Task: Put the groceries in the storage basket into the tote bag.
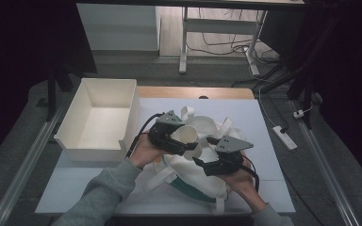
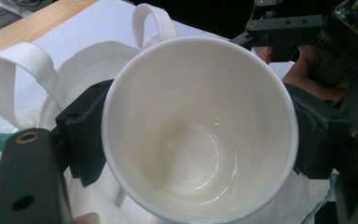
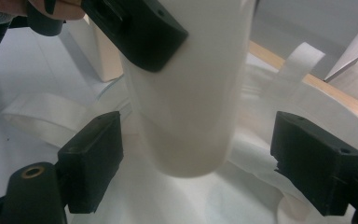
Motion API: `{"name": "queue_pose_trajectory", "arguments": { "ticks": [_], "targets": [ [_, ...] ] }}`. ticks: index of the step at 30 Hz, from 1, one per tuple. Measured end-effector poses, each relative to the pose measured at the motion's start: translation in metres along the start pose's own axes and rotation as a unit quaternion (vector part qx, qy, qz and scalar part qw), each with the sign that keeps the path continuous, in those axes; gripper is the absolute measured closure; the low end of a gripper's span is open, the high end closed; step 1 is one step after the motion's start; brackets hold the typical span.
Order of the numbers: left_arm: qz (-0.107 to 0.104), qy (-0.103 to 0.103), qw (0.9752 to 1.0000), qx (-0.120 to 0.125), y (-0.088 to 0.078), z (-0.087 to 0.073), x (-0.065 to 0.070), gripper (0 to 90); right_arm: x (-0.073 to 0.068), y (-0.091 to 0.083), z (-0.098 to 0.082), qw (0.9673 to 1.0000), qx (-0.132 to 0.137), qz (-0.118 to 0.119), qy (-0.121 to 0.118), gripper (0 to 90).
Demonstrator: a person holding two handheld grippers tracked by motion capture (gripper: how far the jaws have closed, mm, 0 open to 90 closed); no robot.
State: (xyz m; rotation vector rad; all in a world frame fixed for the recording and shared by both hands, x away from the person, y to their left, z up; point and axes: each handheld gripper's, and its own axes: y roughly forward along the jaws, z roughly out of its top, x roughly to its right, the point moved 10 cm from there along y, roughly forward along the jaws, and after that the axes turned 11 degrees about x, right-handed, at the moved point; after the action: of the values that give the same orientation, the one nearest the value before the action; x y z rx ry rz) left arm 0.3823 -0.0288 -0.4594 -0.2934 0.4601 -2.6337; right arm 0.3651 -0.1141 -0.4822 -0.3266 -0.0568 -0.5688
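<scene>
- Sleeves and forearms enter from the desk's near edge in the high view, one hand on each tool, both above the white tote bag (image 1: 195, 176) that lies across the middle of the desk.
- White cup (image 2: 200, 126): it is clamped across its rim between the pads of the left gripper (image 1: 176, 136), one pad on each side of its wall, and hangs in the air over the bag.
- Its long axis runs from the left gripper toward the right one; from the right gripper view its closed base (image 3: 186, 163) points at that camera, tilted slightly downward.
- Right gripper (image 3: 198, 170): its jaws stand wide apart, with the cup's lower end between them but apart from both pads, so it holds nothing.
- My judgement: the coming move turns on this gap, since the right hand is well placed either to close on the base or to go down for the bag's mouth.
- Cream open box (image 1: 99, 120) sits at the desk's far left corner, beside the bag's straps (image 1: 187, 112).
</scene>
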Motion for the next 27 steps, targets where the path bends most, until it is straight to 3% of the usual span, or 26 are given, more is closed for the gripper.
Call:
{"name": "queue_pose_trajectory", "arguments": {
  "ticks": [6,19,27],
  "targets": [
    [-0.003,0.002,1.0,-0.004,0.006,-0.001,0.003,20.1,-0.005,0.008,0.0,0.9999,-0.005,-0.004,-0.009,16.5],
    [-0.009,0.004,0.9999,-0.014,0.016,-0.005,0.01,19.9,-0.004,0.016,-0.001,0.9995,-0.001,-0.022,-0.02,21.3],
    [-0.01,0.0,0.9999,-0.012,0.018,-0.005,0.011,19.9,-0.004,0.017,-0.003,0.9991,-0.006,-0.032,-0.027,19.5]
  ]
}}
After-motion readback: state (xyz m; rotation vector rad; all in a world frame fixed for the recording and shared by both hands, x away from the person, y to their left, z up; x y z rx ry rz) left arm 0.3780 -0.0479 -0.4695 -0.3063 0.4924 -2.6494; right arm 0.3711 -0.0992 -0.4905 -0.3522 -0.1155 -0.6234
